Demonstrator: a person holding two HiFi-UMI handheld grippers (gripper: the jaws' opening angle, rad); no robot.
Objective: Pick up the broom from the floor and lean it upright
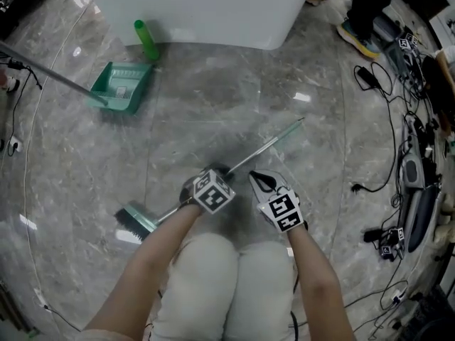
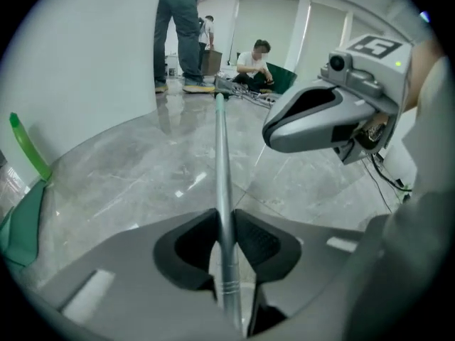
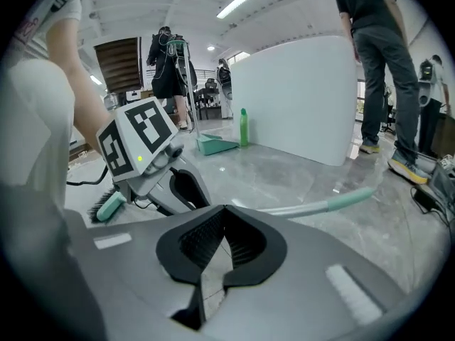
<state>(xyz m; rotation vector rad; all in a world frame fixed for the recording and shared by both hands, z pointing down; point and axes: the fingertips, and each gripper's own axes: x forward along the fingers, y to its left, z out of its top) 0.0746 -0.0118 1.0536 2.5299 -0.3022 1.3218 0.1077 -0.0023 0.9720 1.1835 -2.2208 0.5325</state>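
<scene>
The left gripper (image 2: pixel 226 234) is pinching the broom (image 1: pixel 264 147) between its fingers near the brush; the broom is lying low over the floor (image 1: pixel 213 98), brush at 8 o'clock, tip at 1 o'clock; the right gripper (image 3: pixel 220 251), fingers pressed together and empty, is hovering beside it; likely best to be opening it and taking the handle higher before tilting.

The head view looks steeply down from above the person's knees (image 1: pixel 220 275) onto the marble floor (image 1: pixel 213 105), with the left hand-held gripper (image 1: pixel 222 169) and the right hand-held gripper (image 1: pixel 257 180) close below it. The left gripper view rides just behind its jaws, low over the floor, and faces along the broom handle (image 2: pixel 222 162) past the white partition (image 2: pixel 85 69). The right gripper view sits likewise behind its own jaws and faces across the floor at the partition. All three views share the partition, the green dustpan (image 1: pixel 122 85) and the green bottle (image 1: pixel 147 40).
</scene>
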